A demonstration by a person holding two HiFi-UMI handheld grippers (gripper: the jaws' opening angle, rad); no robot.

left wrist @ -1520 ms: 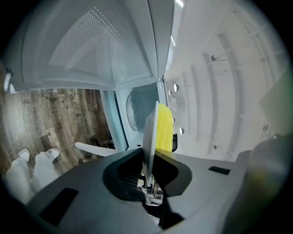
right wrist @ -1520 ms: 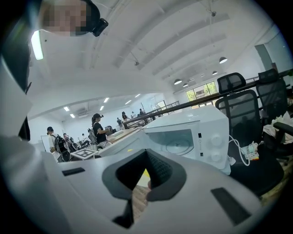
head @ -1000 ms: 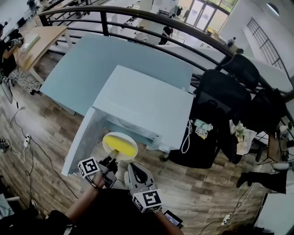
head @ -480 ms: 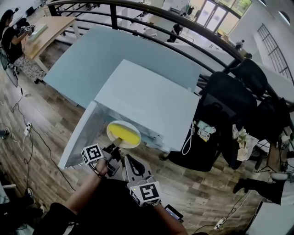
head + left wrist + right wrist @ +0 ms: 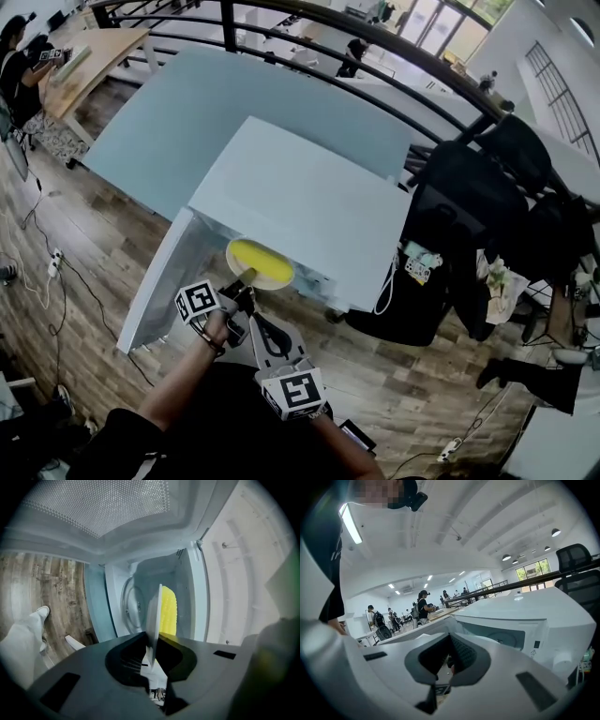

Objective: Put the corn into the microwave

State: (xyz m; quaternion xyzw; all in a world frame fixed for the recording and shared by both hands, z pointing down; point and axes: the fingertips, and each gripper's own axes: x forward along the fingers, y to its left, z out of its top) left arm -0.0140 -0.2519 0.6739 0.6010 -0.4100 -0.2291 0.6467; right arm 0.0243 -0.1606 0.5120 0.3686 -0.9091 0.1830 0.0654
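The left gripper clamps the near rim of the plate, keeping the corn on top at the open microwave mouth, while the right gripper, jaws together and empty, stays clear.

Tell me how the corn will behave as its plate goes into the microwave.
The corn looks rounded and lies loose on the plate, so it would probably roll if the plate tilts. The left gripper pinches only the plate's rim, so the plate may sag or slip.
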